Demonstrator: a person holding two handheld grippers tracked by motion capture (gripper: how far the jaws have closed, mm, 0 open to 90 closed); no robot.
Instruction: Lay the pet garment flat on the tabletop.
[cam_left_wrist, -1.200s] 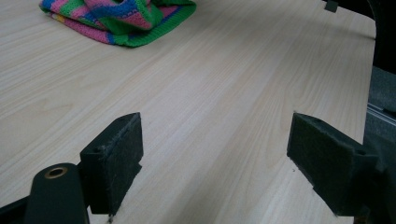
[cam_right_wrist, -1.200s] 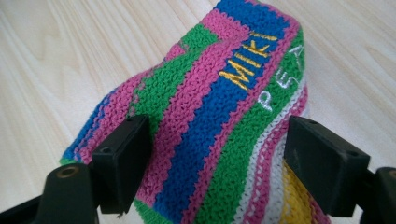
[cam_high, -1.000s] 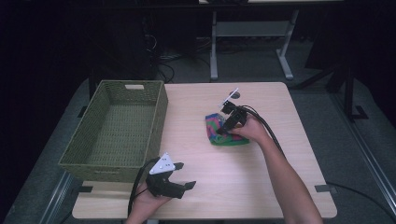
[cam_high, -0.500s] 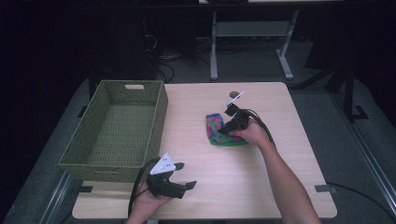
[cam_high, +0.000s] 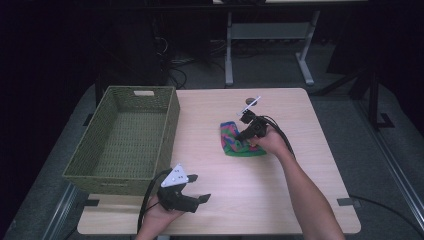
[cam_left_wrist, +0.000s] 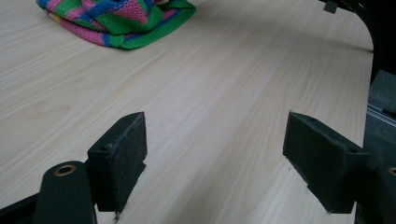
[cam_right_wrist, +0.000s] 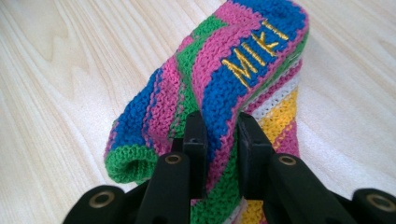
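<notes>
While the left gripper (cam_high: 192, 196) gapes empty, the right gripper (cam_right_wrist: 217, 135) has just pinched the knitted sock (cam_right_wrist: 224, 88).

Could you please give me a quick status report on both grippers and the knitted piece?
Right gripper just closed, pinching the striped knit on the table. Left gripper open, idle. Path to basket clear.

The only readable text is showing in the right gripper view: the yellow stitched capitals "MIKI" are running across a blue stripe near the top of the striped knitted piece (cam_right_wrist: 224, 93). In the high view and the left gripper view that knitted piece is showing its pink, green and blue stripes with no lettering legible. Nothing else is carrying any text, number or sign.
</notes>
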